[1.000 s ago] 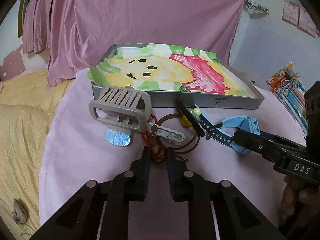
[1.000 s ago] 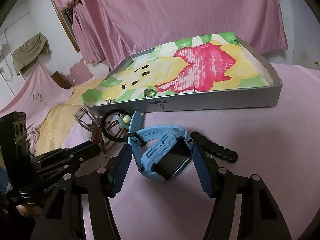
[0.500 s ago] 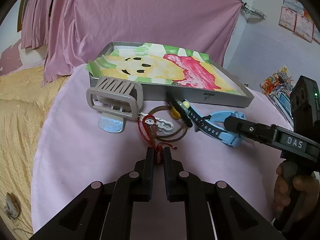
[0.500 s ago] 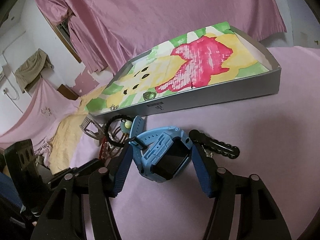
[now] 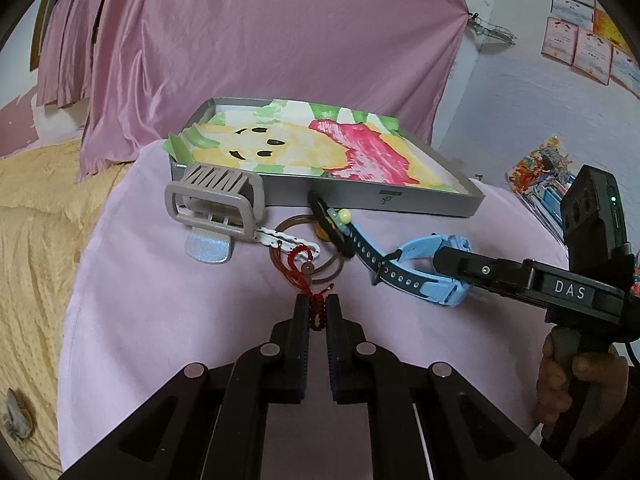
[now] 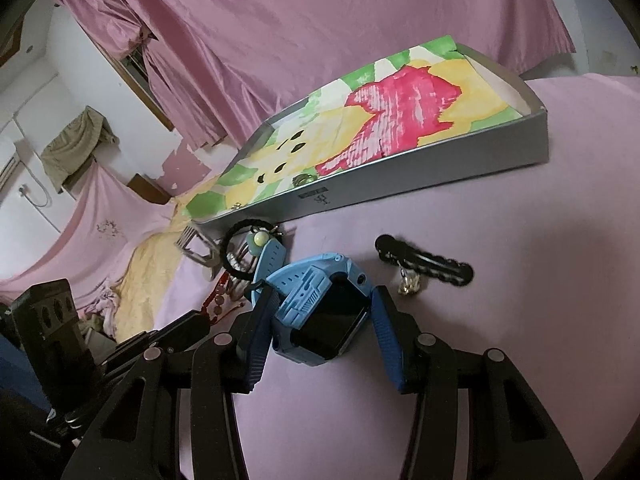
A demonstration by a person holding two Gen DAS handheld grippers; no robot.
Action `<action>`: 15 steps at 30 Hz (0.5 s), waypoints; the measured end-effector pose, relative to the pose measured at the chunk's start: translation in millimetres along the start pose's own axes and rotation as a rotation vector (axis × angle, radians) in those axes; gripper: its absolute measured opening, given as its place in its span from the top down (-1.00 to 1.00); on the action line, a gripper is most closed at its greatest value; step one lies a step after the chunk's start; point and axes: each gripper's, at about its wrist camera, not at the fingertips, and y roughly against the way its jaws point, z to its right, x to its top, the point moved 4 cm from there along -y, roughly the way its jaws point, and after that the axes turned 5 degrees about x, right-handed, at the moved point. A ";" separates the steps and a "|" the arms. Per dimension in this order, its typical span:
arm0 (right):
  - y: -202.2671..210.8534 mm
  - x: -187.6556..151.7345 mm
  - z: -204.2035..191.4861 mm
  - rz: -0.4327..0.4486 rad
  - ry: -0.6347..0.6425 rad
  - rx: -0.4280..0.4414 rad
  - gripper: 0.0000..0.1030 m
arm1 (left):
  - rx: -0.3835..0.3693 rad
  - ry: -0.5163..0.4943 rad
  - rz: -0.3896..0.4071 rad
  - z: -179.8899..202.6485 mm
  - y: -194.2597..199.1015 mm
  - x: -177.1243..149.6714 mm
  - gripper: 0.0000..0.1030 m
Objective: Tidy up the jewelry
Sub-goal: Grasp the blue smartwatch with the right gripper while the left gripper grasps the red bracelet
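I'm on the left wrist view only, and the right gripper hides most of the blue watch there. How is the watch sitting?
Observer: The blue watch lies with its dark screen facing up, between the fingers of the right gripper, which seem to press on its sides.
Operator: Is anything lying past the watch that I can't see?
Observer: Yes, a black hair clip lies on the pink cloth to the watch's right, apart from it, with a small metal piece right against the clip.
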 end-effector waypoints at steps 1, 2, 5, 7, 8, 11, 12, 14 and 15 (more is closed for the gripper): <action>1.7 -0.9 -0.1 0.002 0.003 0.004 0.17 | -0.003 0.002 0.003 0.7 2.1 -0.5 0.86; 3.6 -1.8 0.5 0.004 0.005 0.006 0.17 | -0.005 0.002 0.008 1.5 4.8 -0.4 0.86; 11.4 -1.2 0.8 0.024 0.008 0.014 0.18 | -0.006 0.001 0.034 3.5 13.5 2.0 0.86; 18.3 1.1 -0.6 0.045 0.017 0.018 0.20 | -0.007 -0.002 0.051 4.1 18.7 4.6 0.86; 20.3 2.0 -0.5 0.050 0.019 0.020 0.20 | -0.007 -0.005 0.063 5.1 22.2 6.7 0.86; 29.5 7.6 -2.9 0.082 0.037 0.029 0.53 | -0.003 -0.017 0.090 7.5 29.4 13.3 0.86; 30.9 8.5 -2.0 0.080 0.042 0.019 0.69 | -0.003 -0.019 0.098 8.2 31.7 14.7 0.86; 30.3 10.0 -0.8 0.070 0.036 0.035 0.70 | -0.002 -0.025 0.115 9.5 35.8 19.4 0.86; 28.9 8.5 -0.1 0.066 0.040 0.028 0.73 | -0.002 -0.027 0.120 10.2 37.0 21.2 0.86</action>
